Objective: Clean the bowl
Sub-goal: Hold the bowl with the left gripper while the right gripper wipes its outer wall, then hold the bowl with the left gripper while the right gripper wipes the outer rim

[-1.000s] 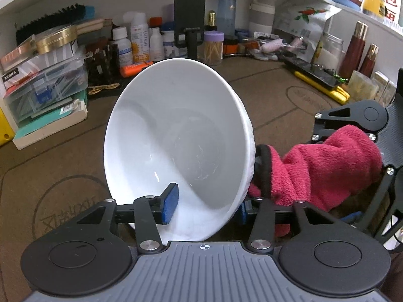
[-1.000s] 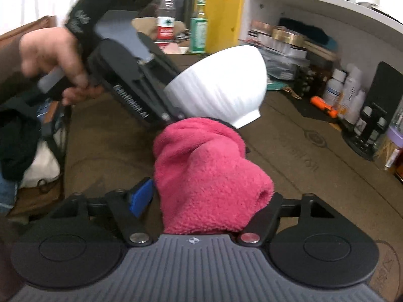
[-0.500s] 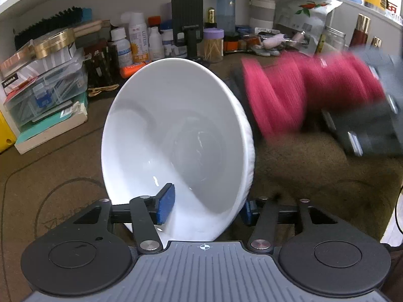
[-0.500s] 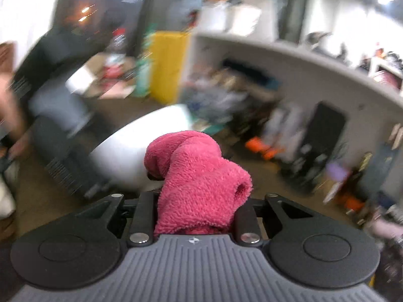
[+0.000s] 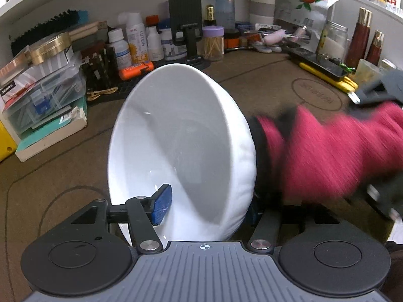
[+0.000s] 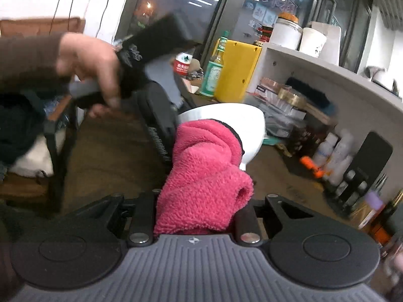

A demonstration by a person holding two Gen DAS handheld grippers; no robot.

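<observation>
As your left gripper [image 5: 209, 206] clamped the tilted bowl [image 5: 181, 151] by its rim above the table [image 5: 63, 151], the pink cloth [image 5: 335, 156] swung back down against its outer wall. From the right, your right gripper [image 6: 195, 211] pinched that cloth, wiping the bowl's outside.

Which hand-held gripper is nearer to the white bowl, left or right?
Left. The left hand-held gripper clamps the white bowl's rim, one finger inside and one outside. The right hand-held gripper is beside the bowl's outer wall, holding a pink cloth toward it.
</observation>
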